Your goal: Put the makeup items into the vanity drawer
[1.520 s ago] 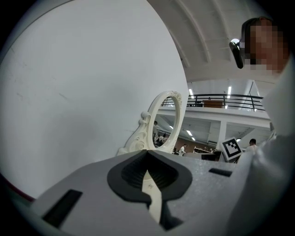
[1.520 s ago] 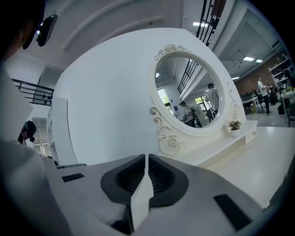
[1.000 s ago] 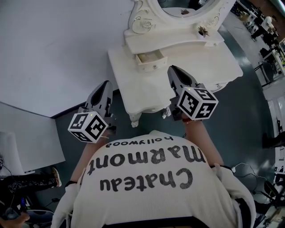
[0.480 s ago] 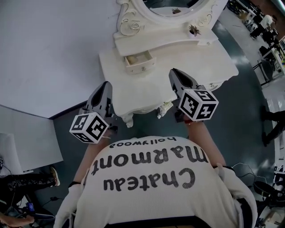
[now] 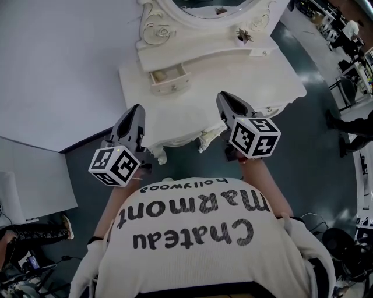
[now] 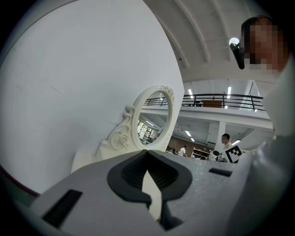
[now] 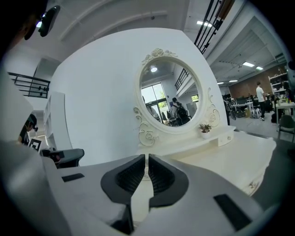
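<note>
Head view: the vanity drawer (image 5: 168,77) stands pulled open below the left side of the mirror (image 5: 204,4), on the raised tier of the white vanity (image 5: 233,81). No makeup items show anywhere; the surface in front of the mirror looks bare, so where they lie cannot be told. The left gripper (image 5: 137,110) and the right gripper (image 5: 223,98) hover at the near edge of the surface, well short of the mirror, and neither carries anything. Count: one open drawer, one small potted plant (image 5: 242,36) below the mirror's right side, two grippers, zero makeup items.

Left gripper view: the left gripper (image 6: 147,153) has its fingers pressed together at the tips, with nothing between them. One mirror (image 6: 152,124) is ahead.

Right gripper view: the right gripper (image 7: 146,157) has its fingers drawn in to a thin slit and is empty. The mirror (image 7: 170,99) and the plant (image 7: 204,130) at its lower right show, above a bare surface (image 7: 230,159).

Makeup items are probably small, light, hard-cased and smooth, so likely to slip or roll; a hold across the middle of the body seems safest. The drawer looks small and shallow, so pieces would need lowering in rather than dropping
</note>
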A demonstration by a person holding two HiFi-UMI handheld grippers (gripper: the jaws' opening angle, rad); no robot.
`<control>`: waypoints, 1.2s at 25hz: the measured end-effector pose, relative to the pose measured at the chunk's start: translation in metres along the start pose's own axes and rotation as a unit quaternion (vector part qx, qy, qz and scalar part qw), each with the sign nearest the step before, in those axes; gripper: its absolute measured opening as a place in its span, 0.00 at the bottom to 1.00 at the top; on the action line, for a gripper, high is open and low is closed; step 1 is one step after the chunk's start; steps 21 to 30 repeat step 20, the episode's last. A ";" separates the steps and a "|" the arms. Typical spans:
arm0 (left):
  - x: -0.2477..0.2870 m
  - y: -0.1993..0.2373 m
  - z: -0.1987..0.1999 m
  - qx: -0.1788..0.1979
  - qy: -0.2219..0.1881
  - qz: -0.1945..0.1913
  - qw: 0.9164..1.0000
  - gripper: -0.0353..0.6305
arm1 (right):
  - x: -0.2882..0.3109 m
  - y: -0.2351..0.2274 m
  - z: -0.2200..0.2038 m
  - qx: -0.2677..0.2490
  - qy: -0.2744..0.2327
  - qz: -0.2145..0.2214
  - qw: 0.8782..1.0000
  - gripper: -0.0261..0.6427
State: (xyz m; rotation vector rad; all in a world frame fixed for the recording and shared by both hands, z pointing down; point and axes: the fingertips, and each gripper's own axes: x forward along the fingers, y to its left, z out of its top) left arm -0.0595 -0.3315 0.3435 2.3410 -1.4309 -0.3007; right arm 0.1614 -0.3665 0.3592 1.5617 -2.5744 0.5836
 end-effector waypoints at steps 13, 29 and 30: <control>-0.006 0.005 -0.009 0.000 0.008 0.010 1.000 0.06 | 0.000 -0.007 -0.011 0.017 0.000 0.000 1.000 0.10; -0.013 0.013 -0.007 -0.005 0.010 0.015 1.000 0.06 | 0.002 0.000 -0.013 0.015 0.006 -0.002 1.000 0.10; -0.013 0.013 -0.007 -0.005 0.010 0.015 1.000 0.06 | 0.002 0.000 -0.013 0.015 0.006 -0.002 1.000 0.10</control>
